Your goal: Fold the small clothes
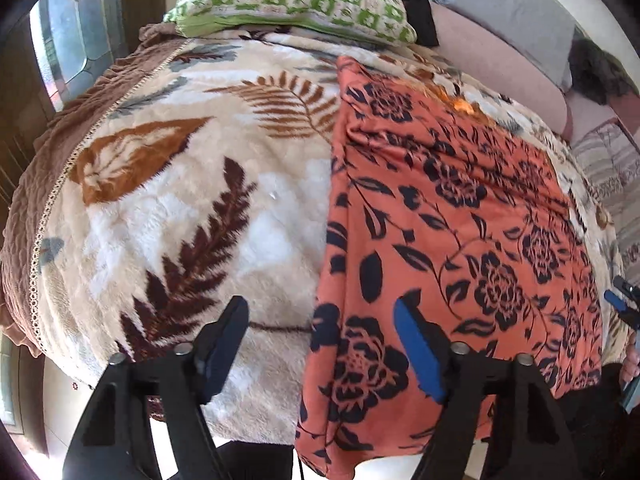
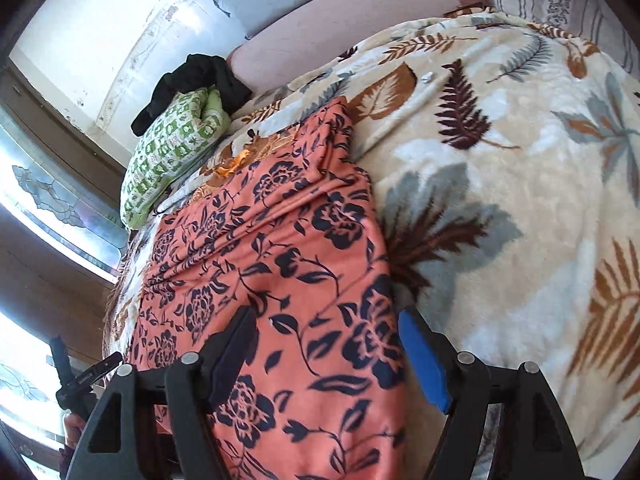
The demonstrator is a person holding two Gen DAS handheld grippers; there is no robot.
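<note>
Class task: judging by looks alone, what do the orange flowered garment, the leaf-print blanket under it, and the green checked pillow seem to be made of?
Orange flowered garment: thin, smooth woven fabric, perhaps rayon or polyester; it drapes in fine soft creases with a slight sheen.
Leaf-print blanket: thick plush fleece; the surface looks fuzzy and matte.
Green checked pillow: likely printed cotton cover, flat and matte, though too far away to be sure.

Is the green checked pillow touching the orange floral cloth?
Apart. In the left wrist view the green pillow lies at the bed's far end, and a strip of leaf blanket separates it from the orange cloth.
</note>
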